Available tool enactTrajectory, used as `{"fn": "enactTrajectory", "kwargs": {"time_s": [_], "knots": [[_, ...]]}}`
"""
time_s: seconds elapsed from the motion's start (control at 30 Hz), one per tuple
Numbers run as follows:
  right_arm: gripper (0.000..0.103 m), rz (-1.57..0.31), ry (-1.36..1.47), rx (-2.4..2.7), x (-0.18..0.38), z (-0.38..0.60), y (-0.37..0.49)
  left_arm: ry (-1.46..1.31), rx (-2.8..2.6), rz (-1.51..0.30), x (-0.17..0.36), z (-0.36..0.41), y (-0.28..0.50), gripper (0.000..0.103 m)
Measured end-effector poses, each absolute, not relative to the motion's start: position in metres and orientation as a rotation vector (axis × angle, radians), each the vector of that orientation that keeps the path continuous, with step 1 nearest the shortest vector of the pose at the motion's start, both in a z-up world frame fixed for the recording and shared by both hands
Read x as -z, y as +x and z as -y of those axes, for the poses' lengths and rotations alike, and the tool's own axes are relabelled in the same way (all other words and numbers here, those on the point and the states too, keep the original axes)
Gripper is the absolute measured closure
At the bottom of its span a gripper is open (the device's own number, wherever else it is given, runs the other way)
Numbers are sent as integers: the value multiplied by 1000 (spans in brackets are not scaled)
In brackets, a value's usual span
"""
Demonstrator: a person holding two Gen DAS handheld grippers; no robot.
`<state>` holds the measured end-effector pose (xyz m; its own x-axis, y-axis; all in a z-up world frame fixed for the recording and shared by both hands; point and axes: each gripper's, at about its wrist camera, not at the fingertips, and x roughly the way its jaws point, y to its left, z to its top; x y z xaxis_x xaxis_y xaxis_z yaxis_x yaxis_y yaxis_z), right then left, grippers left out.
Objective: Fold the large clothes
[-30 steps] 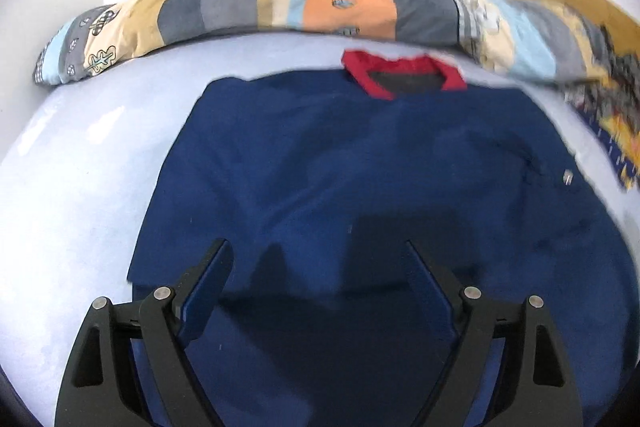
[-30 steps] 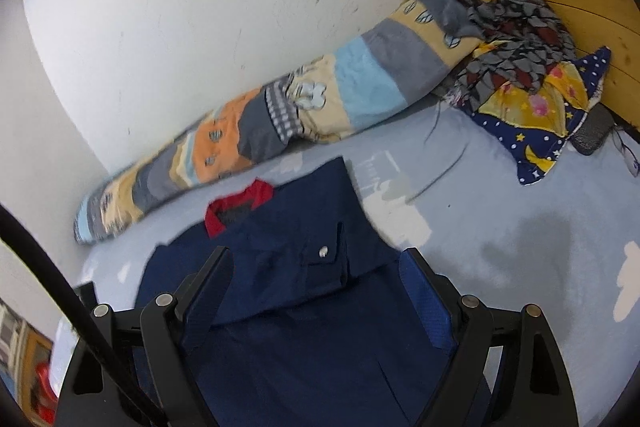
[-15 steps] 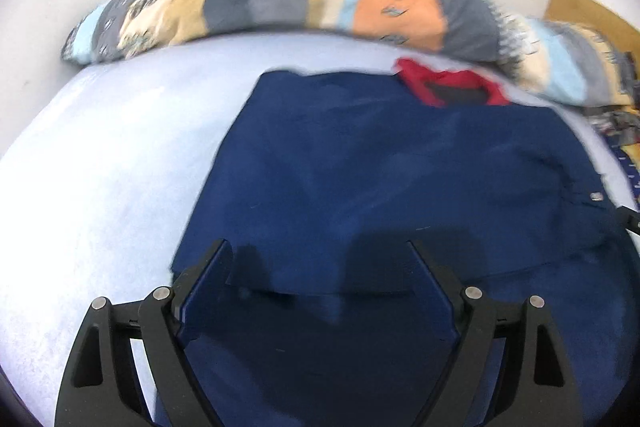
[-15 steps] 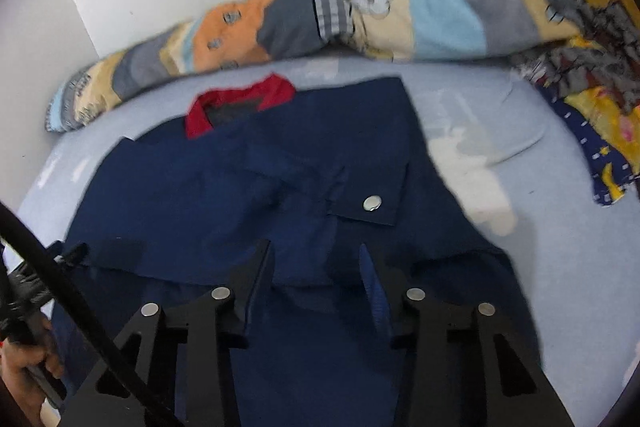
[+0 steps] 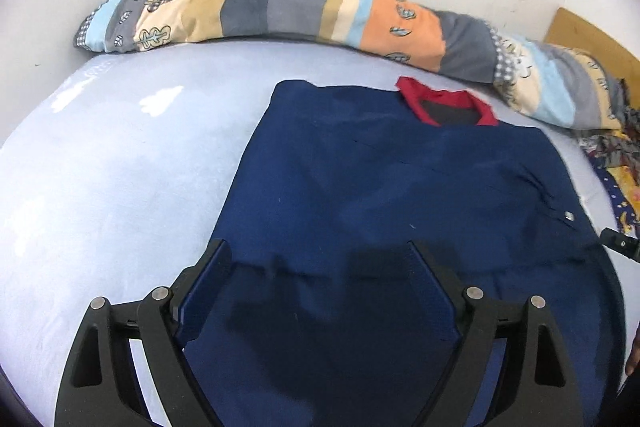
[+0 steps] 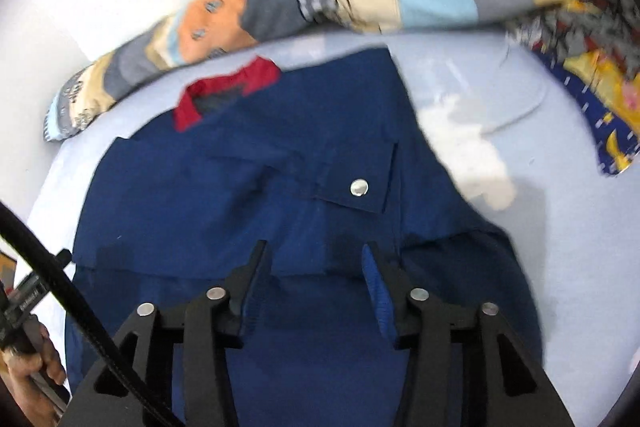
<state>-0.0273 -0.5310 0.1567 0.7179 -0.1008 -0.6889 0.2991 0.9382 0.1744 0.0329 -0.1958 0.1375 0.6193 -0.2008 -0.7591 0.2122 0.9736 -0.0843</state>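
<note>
Hovering over the navy shirt (image 5: 380, 195), left tongs (image 5: 320, 259) gape wide, empty.

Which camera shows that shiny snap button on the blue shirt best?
The right wrist view: the snap sits large near the centre, on a flap of the shirt. The left wrist view shows it only tiny at the right edge.

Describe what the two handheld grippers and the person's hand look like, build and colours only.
Both the left gripper and the right gripper are matte black frames with triangular cut-outs and silver round rivets. Their fingers are lined with blue ribbed pads. A black cable crosses the right wrist view. The person's bare hand shows no sleeve.
</note>
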Motion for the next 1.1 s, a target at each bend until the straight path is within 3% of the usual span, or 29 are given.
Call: {"fn": "enactTrajectory", "kwargs": {"time_s": [0.17, 0.3, 0.73, 0.97, 1.1], "knots": [[50, -685, 230, 213, -167, 513, -71, 24, 236, -894, -135, 192, -10, 16], [42, -655, 220, 215, -163, 501, -104, -23, 235, -913, -122, 184, -50, 16], [42, -722, 241, 248, -92, 442, -185, 75, 211, -903, -77, 211, -144, 16], [41, -794, 208, 304, -55, 428, -182, 130, 135, -790, -60, 217, -161, 1], [29, -782, 156, 333, -47, 415, -180, 108, 146, -797, -58, 213, -160, 0]]}}
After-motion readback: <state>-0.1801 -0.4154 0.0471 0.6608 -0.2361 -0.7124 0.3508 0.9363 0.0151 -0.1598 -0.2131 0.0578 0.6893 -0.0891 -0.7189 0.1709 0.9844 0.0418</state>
